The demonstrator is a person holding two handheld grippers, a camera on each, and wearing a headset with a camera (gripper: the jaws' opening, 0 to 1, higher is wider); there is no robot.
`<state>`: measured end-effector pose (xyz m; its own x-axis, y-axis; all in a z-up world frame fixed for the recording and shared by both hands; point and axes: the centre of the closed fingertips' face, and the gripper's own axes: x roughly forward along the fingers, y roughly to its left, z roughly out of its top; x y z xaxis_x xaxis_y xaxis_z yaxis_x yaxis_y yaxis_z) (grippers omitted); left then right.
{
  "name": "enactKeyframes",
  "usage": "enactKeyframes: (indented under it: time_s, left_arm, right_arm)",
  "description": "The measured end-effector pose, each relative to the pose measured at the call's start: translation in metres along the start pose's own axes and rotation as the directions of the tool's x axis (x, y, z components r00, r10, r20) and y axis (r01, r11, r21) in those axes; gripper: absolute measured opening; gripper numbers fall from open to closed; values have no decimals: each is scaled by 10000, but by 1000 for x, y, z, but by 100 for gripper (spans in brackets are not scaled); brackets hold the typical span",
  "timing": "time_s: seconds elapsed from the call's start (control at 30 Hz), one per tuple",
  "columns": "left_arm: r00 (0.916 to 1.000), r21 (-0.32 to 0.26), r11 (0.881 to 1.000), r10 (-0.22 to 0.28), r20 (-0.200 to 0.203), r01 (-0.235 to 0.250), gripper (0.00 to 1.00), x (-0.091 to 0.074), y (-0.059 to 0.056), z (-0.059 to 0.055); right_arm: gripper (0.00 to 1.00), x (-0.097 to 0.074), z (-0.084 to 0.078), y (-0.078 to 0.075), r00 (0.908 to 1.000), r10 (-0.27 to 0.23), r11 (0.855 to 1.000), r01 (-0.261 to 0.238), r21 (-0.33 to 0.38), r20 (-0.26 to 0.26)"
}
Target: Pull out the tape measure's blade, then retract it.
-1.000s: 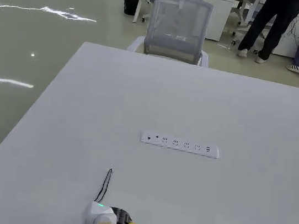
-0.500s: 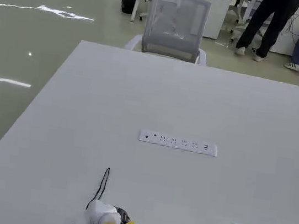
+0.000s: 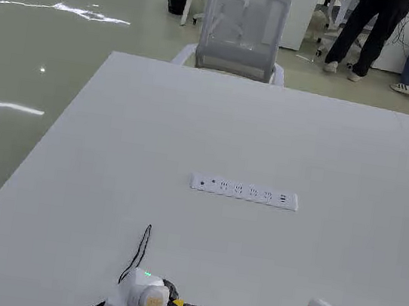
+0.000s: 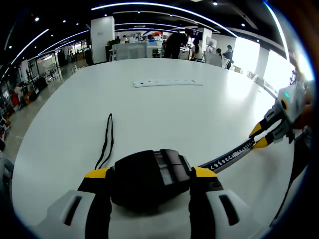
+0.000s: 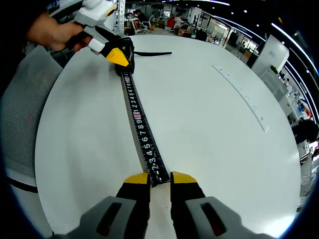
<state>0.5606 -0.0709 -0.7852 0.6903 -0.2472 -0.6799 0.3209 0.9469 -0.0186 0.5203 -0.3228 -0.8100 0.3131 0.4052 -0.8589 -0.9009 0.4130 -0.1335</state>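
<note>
The left gripper, at the bottom centre of its own view, has its jaws clamped on either side of the black plastic tape measure case. At the bottom of the right gripper view, the right gripper pinches the free end of the black, white-numbered blade, which lies drawn out across the white table. A thin black wrist loop runs from the case toward the head view's centre, where a long white power strip lies well apart from both grippers.

Cannot see the tip of the blade, buried between the jaws of the right gripper, nor the sides of the tape measure, covered by the jaws of the left gripper. Cannot read the blade numbers in the head view: too small.
</note>
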Motion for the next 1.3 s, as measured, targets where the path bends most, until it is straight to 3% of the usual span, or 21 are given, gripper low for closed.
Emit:
enactKeyframes:
  time_s: [0.7, 0.93, 1.3]
  left_arm:
    - [10000, -27, 10000, -69, -66, 69, 59, 1, 0, 0]
    - [9999, -29, 10000, -79, -81, 78, 59, 0, 0, 0]
    - [9999, -68, 9999, -84, -66, 84, 59, 0, 0, 0]
  right_arm:
    - [12, 0, -2, 0, 9992, 276, 9991, -285, -310, -291]
    - [12, 0, -1, 1, 9990, 167, 9979, -191, -612, -406]
    - [12, 1, 0, -1, 9992, 77, 9988, -96, -476, -401]
